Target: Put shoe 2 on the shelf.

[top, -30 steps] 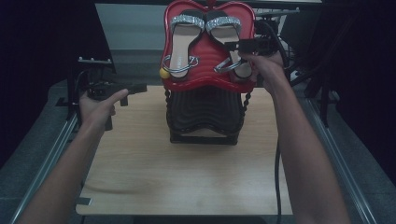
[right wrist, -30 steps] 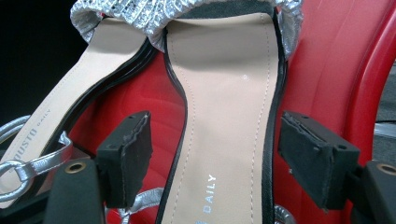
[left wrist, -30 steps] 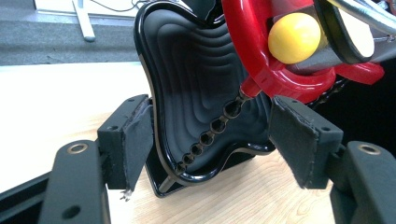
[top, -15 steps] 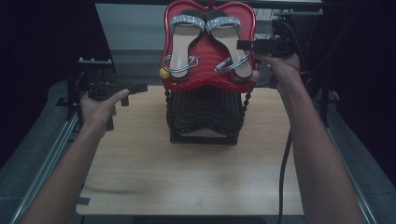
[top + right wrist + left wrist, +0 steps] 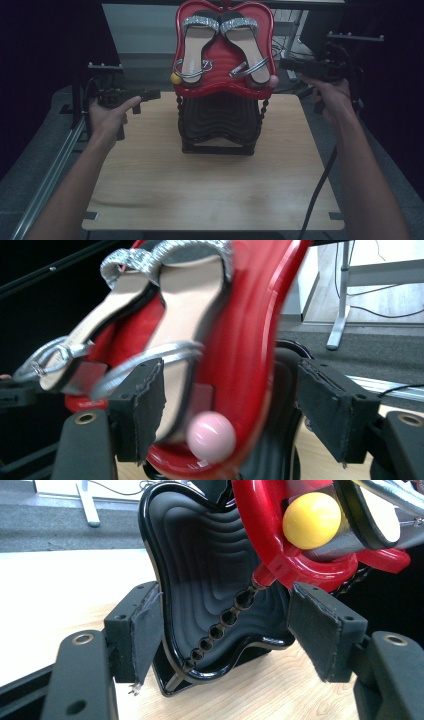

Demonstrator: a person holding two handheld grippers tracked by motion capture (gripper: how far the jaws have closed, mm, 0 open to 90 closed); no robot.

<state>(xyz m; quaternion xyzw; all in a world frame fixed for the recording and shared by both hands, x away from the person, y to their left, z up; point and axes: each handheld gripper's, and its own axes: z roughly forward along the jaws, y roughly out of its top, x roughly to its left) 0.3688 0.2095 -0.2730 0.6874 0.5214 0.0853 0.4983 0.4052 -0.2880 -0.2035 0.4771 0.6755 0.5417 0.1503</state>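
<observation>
A red wavy shoe rack shelf [image 5: 220, 55] holds a pair of tan sandals [image 5: 196, 45] with silver glitter straps, above a black shelf [image 5: 220, 120] on the wooden table [image 5: 210, 185]. A yellow ball [image 5: 175, 78] caps its left corner and a pink ball [image 5: 211, 436] its right. My left gripper [image 5: 150, 94] is open, left of the rack, jaws facing the black shelf [image 5: 210, 580] and yellow ball [image 5: 311, 520]. My right gripper [image 5: 286, 63] is open, just right of the red shelf [image 5: 250, 340], apart from it, with nothing between its jaws.
A metal rail [image 5: 47, 175] runs along the table's left side. A cable [image 5: 320, 190] trails from the right gripper across the table's right edge. Desk legs and cables [image 5: 345, 300] stand on the floor behind the rack.
My right gripper has drawn back to the right, away from the right sandal's heel strap, and now sits beside the rack. The left hand has stayed put.
</observation>
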